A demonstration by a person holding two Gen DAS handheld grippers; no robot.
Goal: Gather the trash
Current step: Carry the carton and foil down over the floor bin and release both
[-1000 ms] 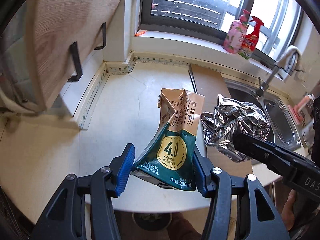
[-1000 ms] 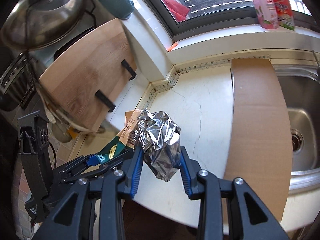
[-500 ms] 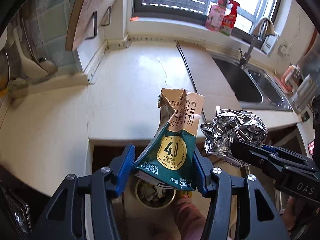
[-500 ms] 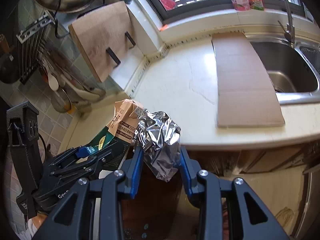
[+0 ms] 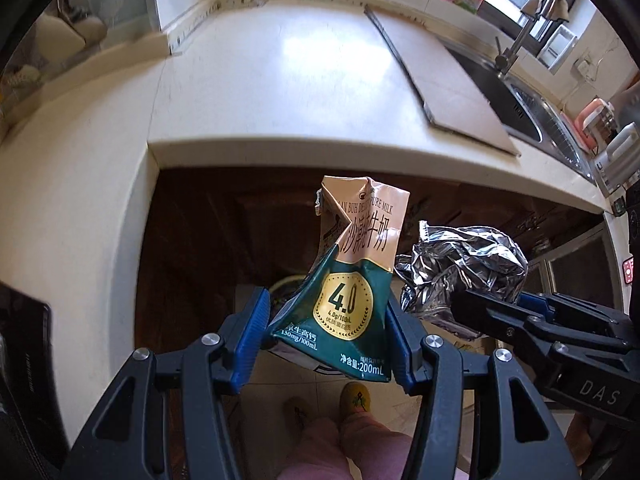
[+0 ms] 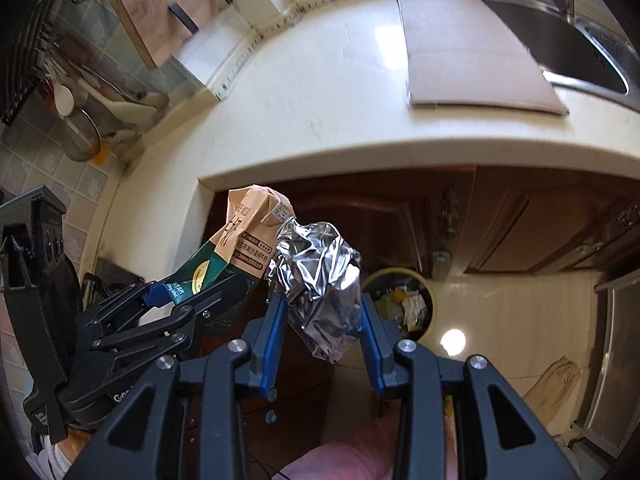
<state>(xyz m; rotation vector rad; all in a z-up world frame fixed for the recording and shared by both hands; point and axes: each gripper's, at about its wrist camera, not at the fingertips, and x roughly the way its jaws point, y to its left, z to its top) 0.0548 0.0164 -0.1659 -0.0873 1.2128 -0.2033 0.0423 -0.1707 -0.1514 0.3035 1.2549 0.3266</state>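
Observation:
My left gripper (image 5: 326, 330) is shut on a crushed green and tan milk carton (image 5: 352, 276), its blue pads pressing both lower sides. To its right my right gripper (image 6: 322, 314) is shut on a crumpled silver foil bag (image 6: 320, 276). The same foil bag (image 5: 460, 266) and carton (image 6: 240, 244) show in each other's views, side by side and close together. Both hang in front of the counter edge, above the floor. Below them stands a round yellow-rimmed trash bin (image 6: 404, 304) with rubbish inside; in the left wrist view only a bit of its rim (image 5: 284, 283) shows behind the carton.
The pale counter (image 5: 280, 92) curves behind, with a brown board (image 6: 468, 40) lying on it beside the steel sink (image 5: 516, 104). Dark wooden cabinet doors (image 6: 520, 232) stand under it. A person's pink-clad legs and slipper (image 5: 356, 398) are on the tiled floor below.
Both grippers have drawn back off the counter and sunk in front of it, still holding the carton and foil bag. The cabinet fronts, floor and trash bin have come into view.

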